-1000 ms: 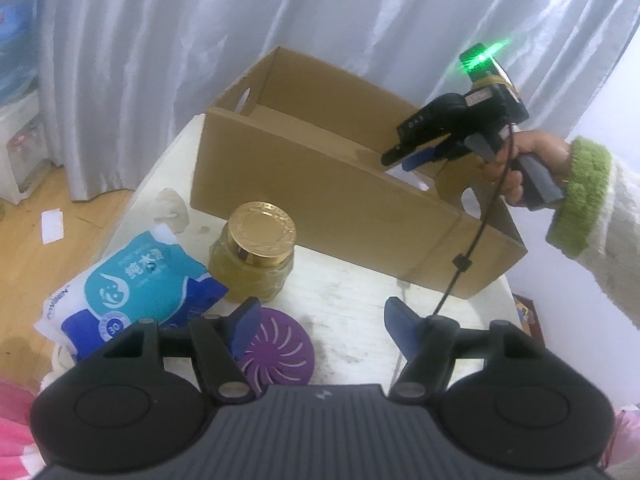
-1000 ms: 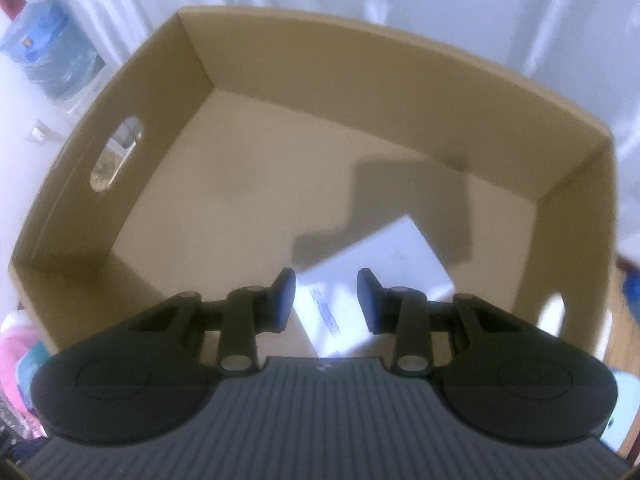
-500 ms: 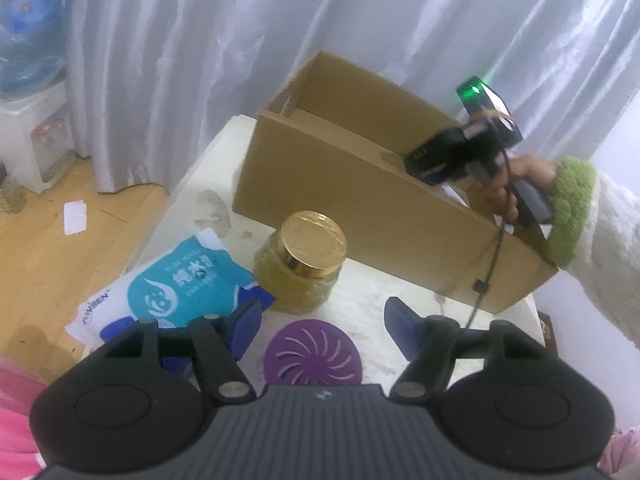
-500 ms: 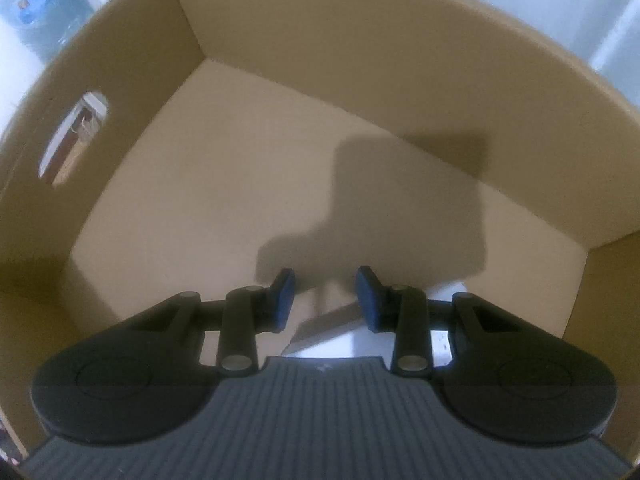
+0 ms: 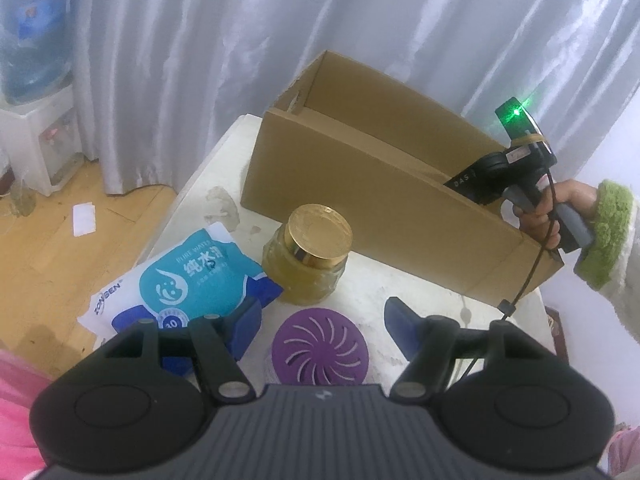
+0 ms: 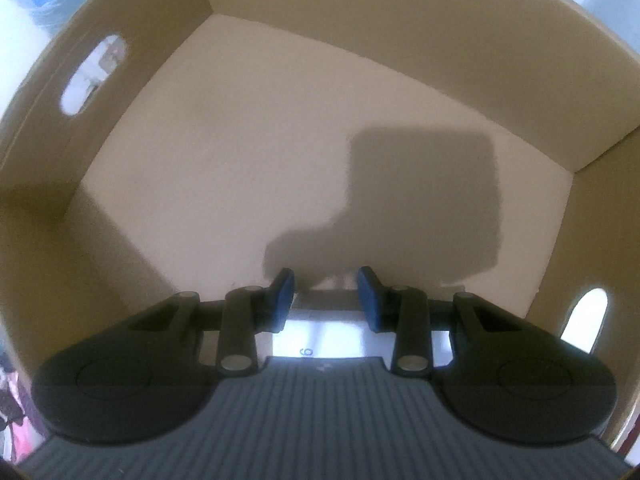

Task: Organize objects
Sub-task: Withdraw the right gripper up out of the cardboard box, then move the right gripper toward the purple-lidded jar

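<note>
Two grippers are involved. The right gripper (image 6: 325, 294) is lowered inside the cardboard box (image 6: 248, 168), a white flat carton (image 6: 320, 338) pinched between its fingers; it is judged light, stiff and crushable. The left gripper (image 5: 322, 326) is spread, empty, above the purple disc (image 5: 320, 354).

We see a white table (image 5: 192, 200), its top stained and scuffed — a cardboard box (image 5: 360, 196) stands at its far side. In front of the box sits a jar (image 5: 308, 256) with a gold lid, just beside a blue wipes pack (image 5: 188, 280) overhanging the left edge. Nearest us lies a purple disc (image 5: 320, 350) — flat, near the jar.
</note>
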Available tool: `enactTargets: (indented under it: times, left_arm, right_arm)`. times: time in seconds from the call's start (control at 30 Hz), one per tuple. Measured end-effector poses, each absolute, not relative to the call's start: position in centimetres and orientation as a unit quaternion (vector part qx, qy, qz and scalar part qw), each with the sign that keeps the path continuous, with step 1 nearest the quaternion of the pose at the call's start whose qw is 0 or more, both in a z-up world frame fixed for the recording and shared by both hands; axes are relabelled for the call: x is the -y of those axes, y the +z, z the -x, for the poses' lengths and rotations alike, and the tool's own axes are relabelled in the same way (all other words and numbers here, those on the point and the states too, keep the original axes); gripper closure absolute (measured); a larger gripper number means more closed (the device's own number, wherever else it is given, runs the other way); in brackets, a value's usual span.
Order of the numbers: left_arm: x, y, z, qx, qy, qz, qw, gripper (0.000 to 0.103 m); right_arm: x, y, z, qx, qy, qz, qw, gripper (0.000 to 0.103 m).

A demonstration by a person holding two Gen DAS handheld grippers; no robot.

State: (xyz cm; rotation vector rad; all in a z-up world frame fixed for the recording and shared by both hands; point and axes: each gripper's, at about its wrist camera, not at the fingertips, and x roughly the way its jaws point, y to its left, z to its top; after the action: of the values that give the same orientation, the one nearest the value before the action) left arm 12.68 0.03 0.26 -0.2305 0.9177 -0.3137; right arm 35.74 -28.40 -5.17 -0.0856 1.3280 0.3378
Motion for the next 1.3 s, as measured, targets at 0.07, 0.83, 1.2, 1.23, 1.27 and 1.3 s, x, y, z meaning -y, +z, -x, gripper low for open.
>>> enactTargets:
  times: [0.07, 0.83, 1.2, 1.23, 1.27, 1.3]
  left_arm:
    - [0.1, 0.4, -12.4, -0.439, -0.149, 0.107, 0.879, 0.034]
    - [2.8, -1.6, -9.7, -0.455, -0.16, -0.002, 0.876, 0.028]
    - [4.3, -3.4, -10.9, -0.466, -0.142, -0.023, 0.873, 0.027]
    - [4.4, -3.6, -11.0, -0.468, -0.141, -0.023, 0.872, 0.027]
    - [4.4, -3.7, -11.2, -0.47, -0.14, -0.022, 0.871, 0.027]
    - [4.5, -3.9, -11.3, -0.472, -0.14, -0.022, 0.87, 0.027]
  right_arm:
    - [28.1, -5.1, -35.3, -0.621, 0.163, 0.049, 0.765, 0.067]
    - [28.4, 8.4, -14.4, -0.391, 0.255, -0.079, 0.881, 0.009]
    - [22.5, -0.3, -11.7, -0.5, 0.282, -0.176, 0.8, 0.032]
    - [22.0, -1.0, -12.0, -0.51, 0.284, -0.183, 0.791, 0.037]
    - [21.8, -1.8, -12.2, -0.521, 0.284, -0.188, 0.783, 0.04]
    - [21.0, -2.6, -12.8, -0.529, 0.288, -0.194, 0.774, 0.046]
